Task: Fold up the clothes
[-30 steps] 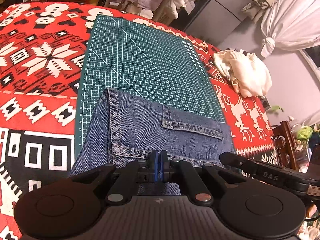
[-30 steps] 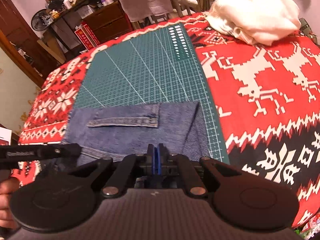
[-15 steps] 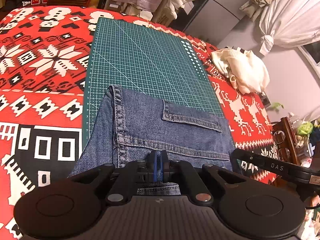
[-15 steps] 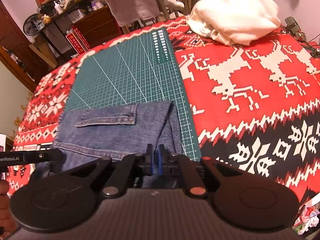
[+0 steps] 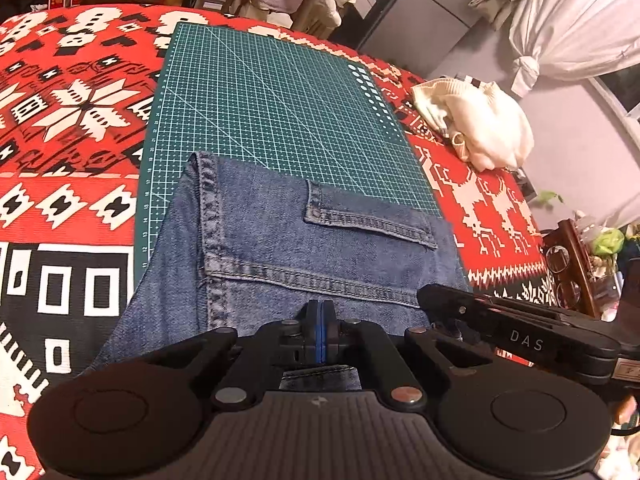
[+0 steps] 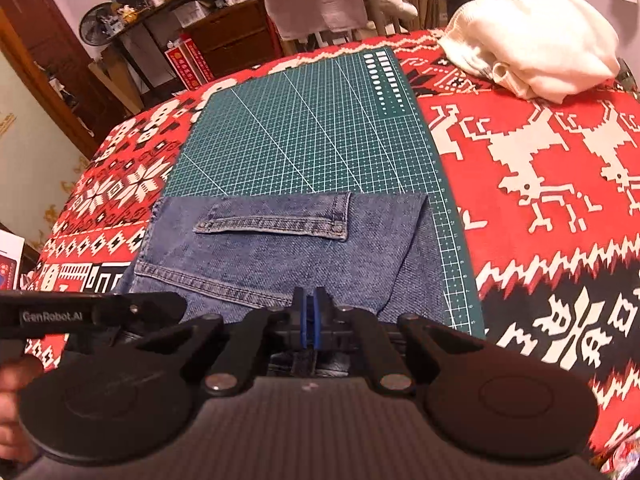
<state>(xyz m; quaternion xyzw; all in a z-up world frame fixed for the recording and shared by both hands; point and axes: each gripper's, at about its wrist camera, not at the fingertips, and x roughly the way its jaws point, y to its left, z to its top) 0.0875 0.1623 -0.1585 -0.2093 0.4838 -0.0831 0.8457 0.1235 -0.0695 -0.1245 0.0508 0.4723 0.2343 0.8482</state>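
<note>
From the left wrist camera, the left gripper [image 5: 319, 330] has its blue pads pressed together on the near edge of the jeans [image 5: 288, 256], pinching the denim. The jeans lie folded on the near end of the green cutting mat [image 5: 272, 108], a back pocket flap facing up, with the left side spilling off onto the red patterned tablecloth [image 5: 68, 128]. The right gripper [image 5: 520, 340] reaches in from the right at the same near edge. A cream sweater [image 5: 480, 128] sits bunched well apart, beyond the mat's far right corner.

From the right wrist camera, the right gripper [image 6: 308, 326] looks clamped on the jeans [image 6: 280, 252] too, though a thin gap may remain between its pads. The left gripper [image 6: 92, 314] juts in from the left beside it, with part of a hand [image 6: 12, 404] below.
</note>
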